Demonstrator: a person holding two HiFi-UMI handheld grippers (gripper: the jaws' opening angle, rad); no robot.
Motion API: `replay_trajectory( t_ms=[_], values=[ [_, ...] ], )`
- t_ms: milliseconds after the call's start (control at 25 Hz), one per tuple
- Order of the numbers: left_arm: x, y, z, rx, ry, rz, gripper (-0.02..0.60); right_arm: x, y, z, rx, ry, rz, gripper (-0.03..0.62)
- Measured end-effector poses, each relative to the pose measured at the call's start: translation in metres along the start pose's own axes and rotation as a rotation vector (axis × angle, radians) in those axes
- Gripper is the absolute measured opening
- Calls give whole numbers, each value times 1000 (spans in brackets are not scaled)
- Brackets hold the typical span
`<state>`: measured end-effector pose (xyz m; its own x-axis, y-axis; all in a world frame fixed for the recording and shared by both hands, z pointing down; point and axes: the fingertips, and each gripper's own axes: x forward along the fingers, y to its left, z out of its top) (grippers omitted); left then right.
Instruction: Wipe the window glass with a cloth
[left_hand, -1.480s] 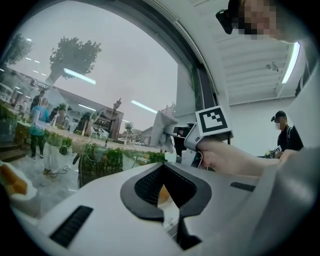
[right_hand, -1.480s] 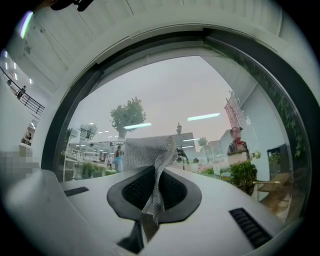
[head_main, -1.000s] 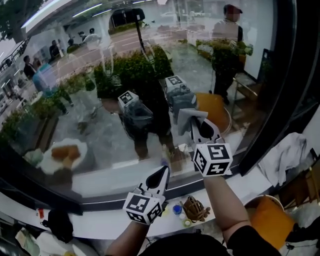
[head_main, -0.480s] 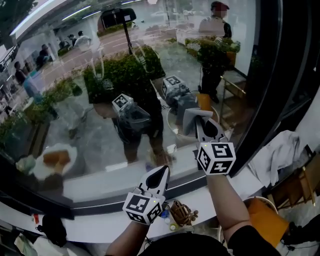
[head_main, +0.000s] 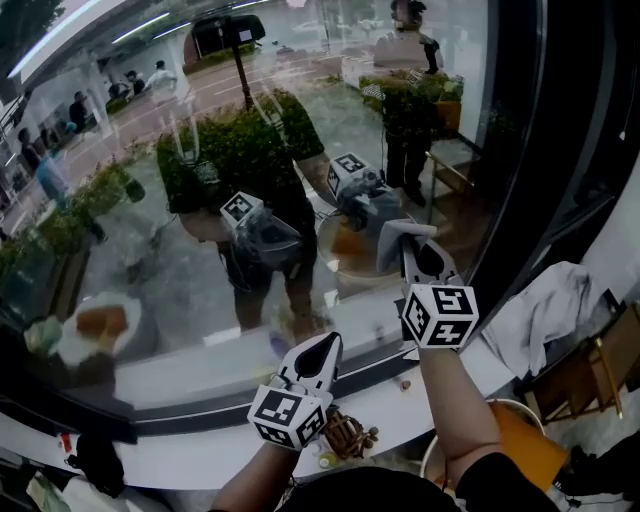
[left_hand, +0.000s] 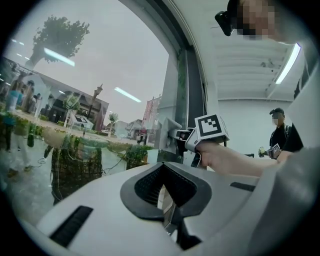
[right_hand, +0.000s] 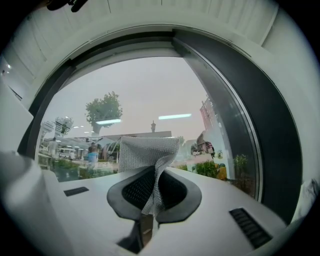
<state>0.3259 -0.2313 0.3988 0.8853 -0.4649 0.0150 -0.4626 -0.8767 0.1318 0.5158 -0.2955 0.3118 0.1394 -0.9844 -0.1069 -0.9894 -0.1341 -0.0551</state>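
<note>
The window glass (head_main: 180, 200) fills the upper head view and mirrors both grippers and the person. My right gripper (head_main: 412, 252) is shut on a grey-white mesh cloth (head_main: 396, 240), held up close to the pane near its dark right frame (head_main: 520, 150). In the right gripper view the cloth (right_hand: 148, 155) stands up out of the closed jaws in front of the glass (right_hand: 150, 95). My left gripper (head_main: 322, 352) hangs lower, near the sill, jaws shut with nothing in them. The left gripper view shows its jaws (left_hand: 164, 192) closed and the right gripper's marker cube (left_hand: 210, 128) beyond.
A white sill (head_main: 200, 440) runs below the glass, with a brown object (head_main: 345, 432) and small bits on it. A white cloth (head_main: 545, 310) lies at the right, above an orange bin (head_main: 520, 440). Another person (left_hand: 282, 135) stands in the room behind.
The view has drifted: the pane's reflections slid left and down. My right gripper with the cloth shifted slightly right along the glass. The left gripper stayed put.
</note>
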Motion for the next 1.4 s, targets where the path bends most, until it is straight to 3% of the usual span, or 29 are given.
replay_trajectory(
  t_ms=[200, 720, 1400],
  values=[
    [15, -8, -2, 6, 7, -12, 8, -1, -23, -3, 10, 2, -15, 41],
    [17, -6, -13, 21, 40, -20, 8, -1, -21, 1, -2, -23, -12, 41],
    [5, -7, -8, 24, 20, 0, 8, -1, -21, 0, 9, -16, -15, 41]
  ],
)
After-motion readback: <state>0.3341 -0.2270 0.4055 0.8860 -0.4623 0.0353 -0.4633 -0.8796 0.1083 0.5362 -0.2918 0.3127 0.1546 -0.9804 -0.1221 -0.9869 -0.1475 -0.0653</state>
